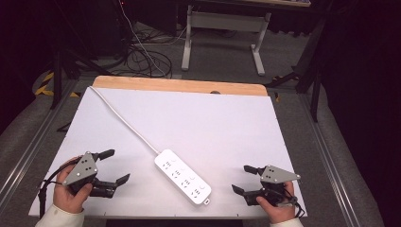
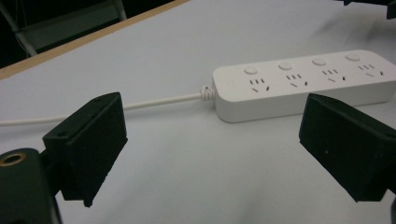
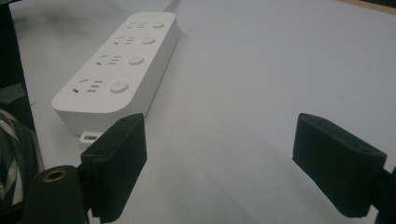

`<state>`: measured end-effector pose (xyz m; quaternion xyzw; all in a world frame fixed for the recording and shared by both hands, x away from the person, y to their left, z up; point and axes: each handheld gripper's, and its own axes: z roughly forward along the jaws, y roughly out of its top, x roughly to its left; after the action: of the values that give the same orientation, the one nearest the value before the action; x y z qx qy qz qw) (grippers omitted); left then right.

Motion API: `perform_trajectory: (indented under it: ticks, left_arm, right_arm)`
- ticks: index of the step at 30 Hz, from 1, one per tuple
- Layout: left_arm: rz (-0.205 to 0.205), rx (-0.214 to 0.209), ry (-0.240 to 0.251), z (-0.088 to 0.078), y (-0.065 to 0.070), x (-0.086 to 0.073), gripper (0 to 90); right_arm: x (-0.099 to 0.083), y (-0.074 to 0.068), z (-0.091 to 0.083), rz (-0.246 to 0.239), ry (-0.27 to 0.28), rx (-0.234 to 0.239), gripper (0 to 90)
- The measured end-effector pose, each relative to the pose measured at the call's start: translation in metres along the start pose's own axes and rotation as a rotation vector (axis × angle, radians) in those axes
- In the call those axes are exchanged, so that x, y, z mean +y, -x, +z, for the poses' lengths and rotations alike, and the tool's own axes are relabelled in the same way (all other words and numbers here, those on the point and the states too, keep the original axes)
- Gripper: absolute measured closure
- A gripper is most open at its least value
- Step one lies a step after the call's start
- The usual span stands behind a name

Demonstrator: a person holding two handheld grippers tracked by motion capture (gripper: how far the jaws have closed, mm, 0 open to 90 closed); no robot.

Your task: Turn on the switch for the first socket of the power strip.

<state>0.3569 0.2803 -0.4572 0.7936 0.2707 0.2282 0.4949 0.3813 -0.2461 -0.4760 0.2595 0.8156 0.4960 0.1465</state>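
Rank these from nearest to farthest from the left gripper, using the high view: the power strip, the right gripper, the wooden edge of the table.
From the left gripper:
1. Power strip, just to its right, mid-table.
2. Wooden table edge, along the far side.
3. Right gripper, across the near edge, beyond the strip.

Your white power strip, trailing a white cord, lies on a white desk edged in pale wood at its far side. Each tool you hold, left and right, is black beneath a grey plate.
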Motion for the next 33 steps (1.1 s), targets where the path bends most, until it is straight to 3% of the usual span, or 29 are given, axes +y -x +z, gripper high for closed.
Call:
perform_trajectory:
  ticks: [4, 9, 16, 23, 33]
  left_arm:
    - [-0.021, -0.008, -0.006, -0.002, -0.002, -0.009, 8.1]
    - [-0.088, -0.023, 0.002, -0.005, -0.005, -0.023, 8.2]
    - [-0.083, -0.016, -0.040, -0.007, 0.000, -0.037, 8.2]
    - [-0.048, 0.007, -0.011, -0.007, -0.001, -0.033, 8.2]
    - [-0.102, 0.022, 0.008, -0.010, -0.001, -0.032, 8.7]
  right_arm:
    - [0.000, 0.000, 0.000, 0.000, -0.002, 0.002, 17.9]
    - [-0.001, 0.001, 0.000, 0.001, -0.003, 0.003, 17.9]
    - [-0.001, 0.001, 0.000, 0.000, -0.004, 0.005, 17.7]
    - [-0.001, 0.001, 0.000, -0.005, -0.006, 0.004, 17.4]
    - [-0.001, 0.001, 0.001, -0.006, -0.009, 0.005, 17.4]
